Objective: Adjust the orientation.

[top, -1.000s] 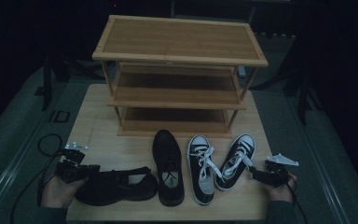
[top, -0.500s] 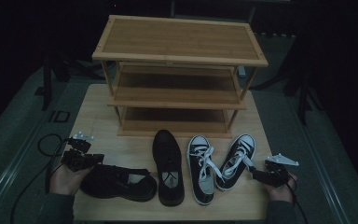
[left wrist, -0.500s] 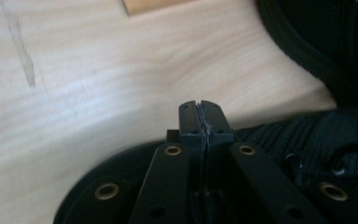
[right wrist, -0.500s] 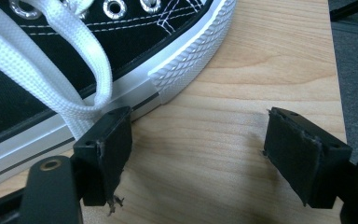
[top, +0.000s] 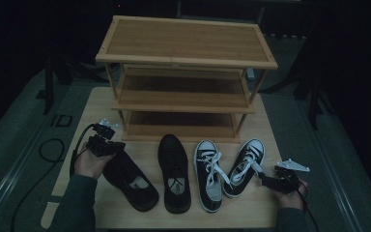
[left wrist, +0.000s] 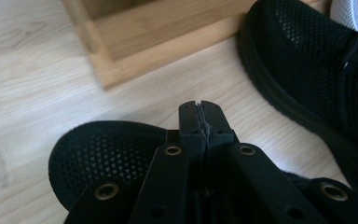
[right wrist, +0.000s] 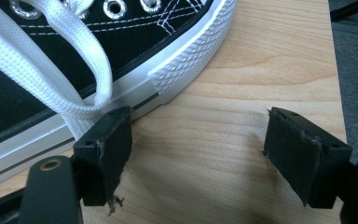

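Observation:
My left gripper [top: 110, 147] is at the table's left, shut, and the mesh toe of the left black shoe [top: 130, 181] lies right under its jaws [left wrist: 200, 109]. They seem to pinch a thin part of that shoe [left wrist: 107, 154]; which part is hidden. This shoe lies slanted, toe toward the rack. A second black shoe [top: 174, 169] stands beside it, toe first. My right gripper [top: 264, 179] rests open on the table at the right. One of its fingers [right wrist: 105, 149] touches the white rubber sole of the right-hand black-and-white sneaker [right wrist: 74, 46], with bare wood between the jaws.
A three-shelf bamboo shoe rack [top: 183, 58] stands at the back of the wooden table [top: 92, 111], all shelves bare. Two black-and-white sneakers [top: 210, 174] [top: 244, 164] lie right of centre. A black cable [top: 53, 150] loops off the table's left edge.
My left hand has moved away from me toward the rack. The left black shoe swung with it, from lying crosswise to slanting with its toe up near the rack. The right gripper stayed put.

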### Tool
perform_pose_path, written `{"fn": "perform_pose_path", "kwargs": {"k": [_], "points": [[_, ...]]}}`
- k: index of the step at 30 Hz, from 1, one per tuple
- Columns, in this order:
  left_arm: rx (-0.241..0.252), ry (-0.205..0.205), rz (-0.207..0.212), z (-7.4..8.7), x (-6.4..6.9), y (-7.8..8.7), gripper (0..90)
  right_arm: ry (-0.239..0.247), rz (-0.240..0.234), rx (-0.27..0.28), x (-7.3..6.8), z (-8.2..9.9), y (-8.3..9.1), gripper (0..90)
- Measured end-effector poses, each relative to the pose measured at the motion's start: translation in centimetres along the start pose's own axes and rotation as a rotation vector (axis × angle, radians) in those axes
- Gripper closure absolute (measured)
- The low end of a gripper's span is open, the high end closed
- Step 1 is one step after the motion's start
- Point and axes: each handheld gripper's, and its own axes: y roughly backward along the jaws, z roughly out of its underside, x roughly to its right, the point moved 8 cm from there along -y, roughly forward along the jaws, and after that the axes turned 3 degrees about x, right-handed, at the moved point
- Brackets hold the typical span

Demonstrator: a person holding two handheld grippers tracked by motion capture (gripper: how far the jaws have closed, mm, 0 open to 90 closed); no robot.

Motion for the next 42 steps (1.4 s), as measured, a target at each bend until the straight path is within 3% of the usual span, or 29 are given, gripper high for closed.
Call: {"fn": "perform_pose_path", "kwargs": {"k": [5, 9, 13, 20, 30, 39, 42], "points": [[0.017, -0.013, -0.016, 0.2, 0.1, 0.0, 85.7, 0.001, 0.000, 0.000, 0.0, 0.0, 0.0, 23.0], [0.045, 0.009, -0.010, 0.6, 0.1, 0.7, 69.9, 0.001, -0.001, 0.000, 0.0, 0.0, 0.0, 23.0], [0.053, 0.026, -0.014, 1.0, 0.1, 1.6, 61.8, 0.001, 0.000, 0.000, 0.0, 0.0, 0.0, 23.1], [0.080, 0.064, 0.017, 1.8, 1.1, 2.8, 57.1, 0.001, -0.001, 0.000, 0.0, 0.0, 0.0, 23.1], [0.092, 0.070, 0.019, 2.7, 2.3, 3.9, 45.0, 0.001, 0.000, 0.000, 0.0, 0.0, 0.0, 23.1], [0.092, 0.060, 0.033, 3.6, 3.6, 4.8, 40.9, 0.001, 0.000, 0.000, 0.0, 0.0, 0.0, 23.0], [0.072, 0.056, 0.034, 4.1, 4.0, 5.0, 41.0, 0.001, 0.000, 0.000, 0.0, 0.0, 0.0, 23.1]]}}
